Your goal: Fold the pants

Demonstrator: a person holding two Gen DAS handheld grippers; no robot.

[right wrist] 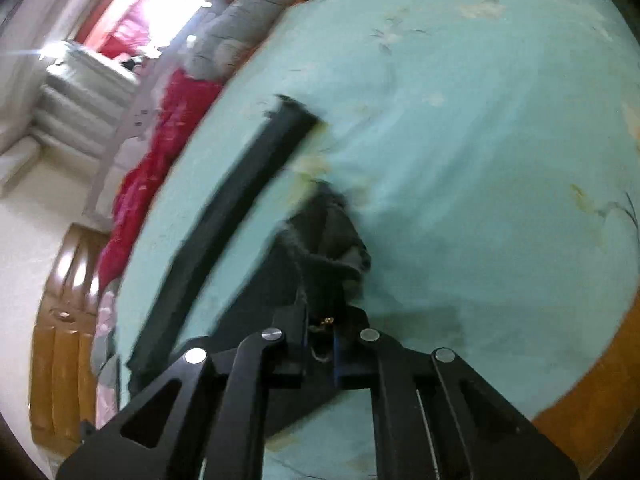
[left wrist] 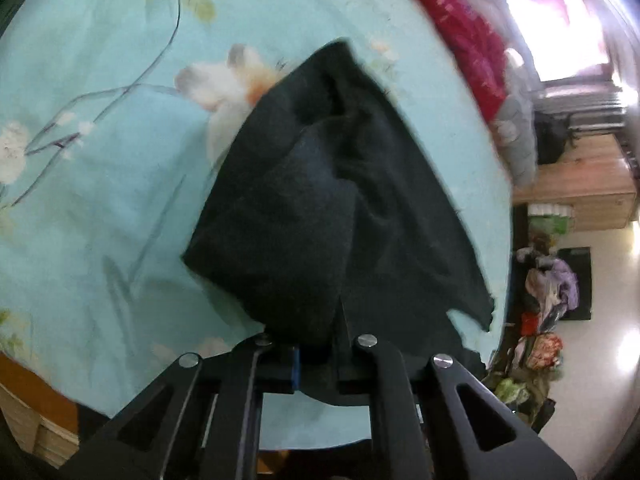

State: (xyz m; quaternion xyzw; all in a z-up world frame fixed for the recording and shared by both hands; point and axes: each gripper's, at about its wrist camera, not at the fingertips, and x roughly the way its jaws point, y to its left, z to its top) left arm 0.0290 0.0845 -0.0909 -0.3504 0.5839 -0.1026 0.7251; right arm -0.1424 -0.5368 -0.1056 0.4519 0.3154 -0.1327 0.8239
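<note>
left gripper [left wrist: 316,354], matte black with steel pivot pins, is clamped on a thick bunch of dark, soft pants [left wrist: 320,200] that rise in a creased triangular drape over the bed. right gripper [right wrist: 320,340] is likewise closed on the same fuzzy fabric, a long flat strip stretching away. beyond lies a smooth turquoise floral bedsheet [left wrist: 100,208], then a crumpled red quilt [left wrist: 468,36].
</note>
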